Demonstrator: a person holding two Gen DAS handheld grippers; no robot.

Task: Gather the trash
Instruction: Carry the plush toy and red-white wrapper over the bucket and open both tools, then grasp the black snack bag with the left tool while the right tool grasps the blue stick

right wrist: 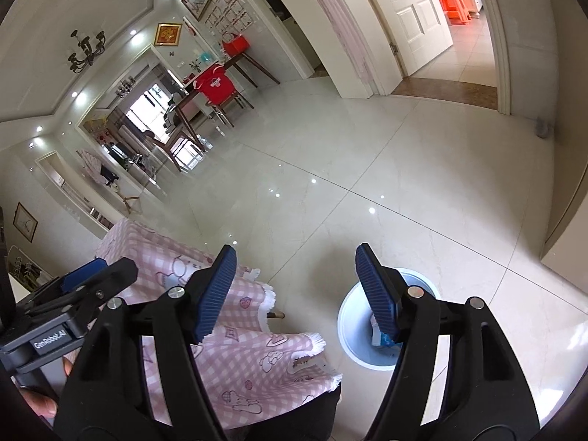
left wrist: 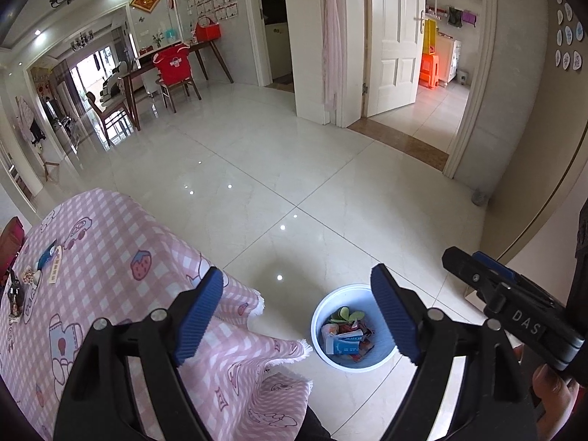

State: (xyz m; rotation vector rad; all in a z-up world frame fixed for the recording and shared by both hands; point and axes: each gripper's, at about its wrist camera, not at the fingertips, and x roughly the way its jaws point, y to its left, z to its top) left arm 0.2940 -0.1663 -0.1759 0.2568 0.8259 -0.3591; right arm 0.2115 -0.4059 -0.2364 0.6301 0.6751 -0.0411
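Observation:
A light blue trash bin (left wrist: 319, 330) stands on the floor by the table corner, holding several wrappers and a green leaf (left wrist: 347, 332). It also shows in the right wrist view (right wrist: 349, 316), partly behind a finger. My left gripper (left wrist: 297, 312) is open and empty above the table corner and bin. My right gripper (right wrist: 296, 290) is open and empty, above the bin's left side. On the pink checked tablecloth (left wrist: 110, 257) at far left lie a blue packet (left wrist: 47, 255), a small card (left wrist: 55, 266) and other small items (left wrist: 22, 290).
Glossy tiled floor (left wrist: 294, 169) spreads ahead. Dining table with chairs (left wrist: 172, 73) stands far left. An open white door (left wrist: 397, 36) leads to a room with an orange stool (left wrist: 430, 71). A wall (left wrist: 544, 154) is at the right.

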